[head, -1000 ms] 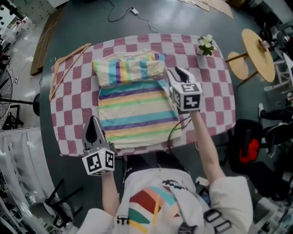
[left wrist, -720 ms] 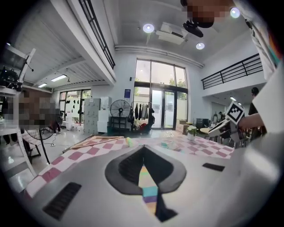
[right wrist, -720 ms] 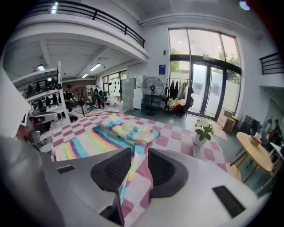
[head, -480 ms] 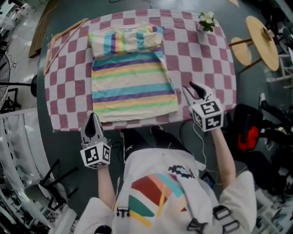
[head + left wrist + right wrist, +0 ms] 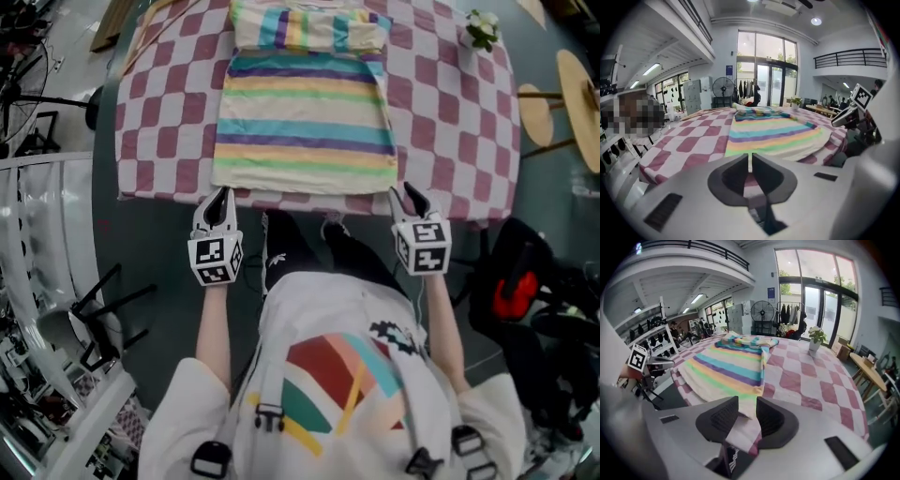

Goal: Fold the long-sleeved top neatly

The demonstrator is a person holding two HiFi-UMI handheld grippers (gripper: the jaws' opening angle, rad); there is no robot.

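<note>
Jaws, left gripper (image 5: 750, 158): pressed together, with nothing seen between them; tips sit just short of the lower left hem corner.
Jaws, right gripper (image 5: 747, 403): part spread; the lower right hem corner shows in the gap, with no sign that the pads press on it.
Item: long-sleeved top (image 5: 305, 112), striped cream, yellow, green, turquoise and purple. It lies flat on a pink-and-white checked tablecloth (image 5: 450, 122), in the upper centre of the head view.
Condition: sleeves (image 5: 309, 26) already folded in across the chest, forming a band at the top edge of the frame. Body not yet folded.
Orientation: long axis runs bottom to top of the head view. The hem (image 5: 305, 183) is nearest the grippers and the collar end is farthest.
Handling, judged: light, soft and limp. It will sag between two holds and may drag the sleeves loose if lifted unevenly.
Suggested hold: both hem corners, pinching both layers and keeping clear of the tablecloth beneath.
Also present: small potted plant (image 5: 482, 28), upper right, well apart from the top.
</note>
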